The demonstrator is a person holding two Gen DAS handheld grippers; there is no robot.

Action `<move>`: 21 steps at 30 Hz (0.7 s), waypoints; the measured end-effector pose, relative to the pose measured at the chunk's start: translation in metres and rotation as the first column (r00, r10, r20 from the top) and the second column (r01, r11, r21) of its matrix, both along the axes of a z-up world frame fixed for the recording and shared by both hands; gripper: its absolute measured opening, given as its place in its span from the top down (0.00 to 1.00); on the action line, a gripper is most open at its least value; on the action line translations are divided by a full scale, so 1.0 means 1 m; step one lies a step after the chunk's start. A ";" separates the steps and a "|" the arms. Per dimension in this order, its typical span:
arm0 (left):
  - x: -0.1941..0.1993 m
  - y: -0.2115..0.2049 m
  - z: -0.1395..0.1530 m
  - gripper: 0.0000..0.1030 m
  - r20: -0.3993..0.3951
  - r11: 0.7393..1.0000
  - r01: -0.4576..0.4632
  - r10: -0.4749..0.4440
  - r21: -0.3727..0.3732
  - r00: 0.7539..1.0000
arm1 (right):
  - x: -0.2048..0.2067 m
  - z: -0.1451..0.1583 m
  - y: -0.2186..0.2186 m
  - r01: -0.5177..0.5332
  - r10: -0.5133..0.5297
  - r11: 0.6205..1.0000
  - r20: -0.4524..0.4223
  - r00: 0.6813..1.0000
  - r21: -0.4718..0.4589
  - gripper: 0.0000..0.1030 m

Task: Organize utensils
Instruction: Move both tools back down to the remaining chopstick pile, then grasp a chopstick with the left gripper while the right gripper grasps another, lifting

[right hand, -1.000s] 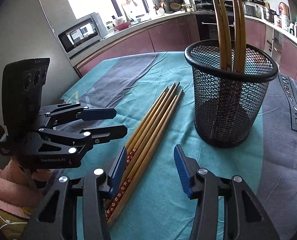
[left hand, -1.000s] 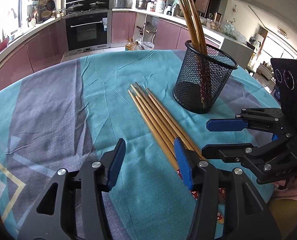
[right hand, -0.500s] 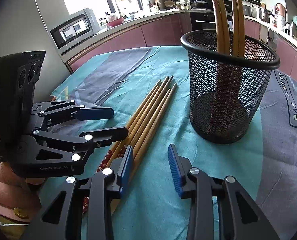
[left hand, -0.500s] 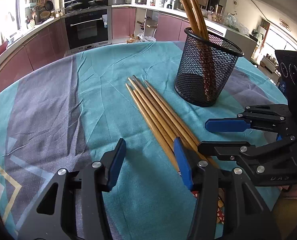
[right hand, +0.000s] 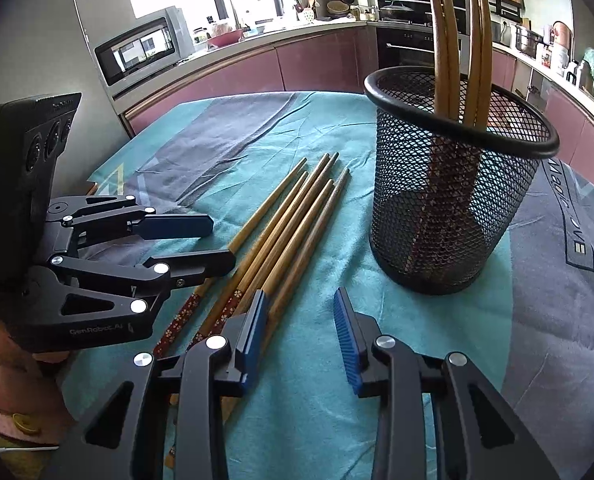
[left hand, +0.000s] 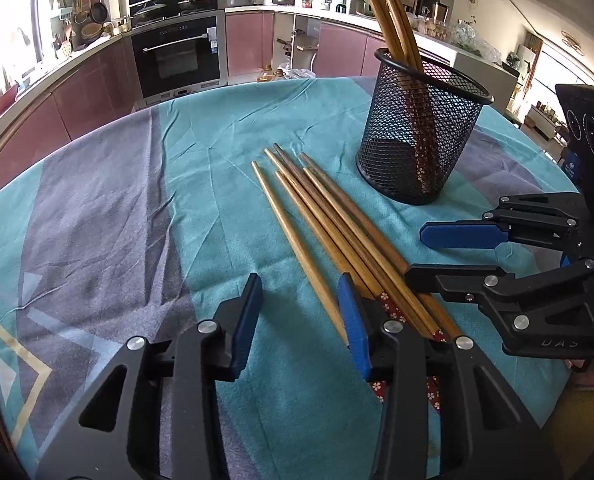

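With both the left gripper (left hand: 299,312) and right gripper (right hand: 299,334) closing their still-apart jaws on nothing beside the loose chopsticks (left hand: 329,236) lying on the counter (left hand: 97,220) near the mesh holder (left hand: 421,140), a crowded two-sided pinch could scatter them.

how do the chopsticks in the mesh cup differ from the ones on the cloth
The chopsticks in the cup stand nearly upright, leaning on the rim of the mesh cup; the chopsticks on the cloth lie flat, side by side. There are four in the cup, six on the cloth. The cup ones point tips up; the flat ones point tips away from the camera. Both sets are brown wood with red flowered handle ends.
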State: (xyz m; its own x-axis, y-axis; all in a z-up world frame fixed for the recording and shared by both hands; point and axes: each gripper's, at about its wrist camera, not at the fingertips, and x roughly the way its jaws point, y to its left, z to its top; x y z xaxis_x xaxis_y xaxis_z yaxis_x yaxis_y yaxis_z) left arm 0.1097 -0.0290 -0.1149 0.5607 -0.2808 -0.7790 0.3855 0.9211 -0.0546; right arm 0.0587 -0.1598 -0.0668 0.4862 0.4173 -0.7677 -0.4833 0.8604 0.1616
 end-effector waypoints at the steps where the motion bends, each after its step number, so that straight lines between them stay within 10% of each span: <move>1: 0.000 0.000 0.000 0.63 -0.001 1.000 0.001 -0.001 0.001 1.000 | 0.000 0.000 0.000 0.000 0.000 1.000 0.000 1.000 -0.003 0.69; 21: 0.018 0.003 -0.001 0.90 -0.019 0.997 -0.072 0.071 -0.028 0.997 | 0.019 -0.005 -0.002 0.079 -0.076 0.993 -0.042 0.996 0.087 0.93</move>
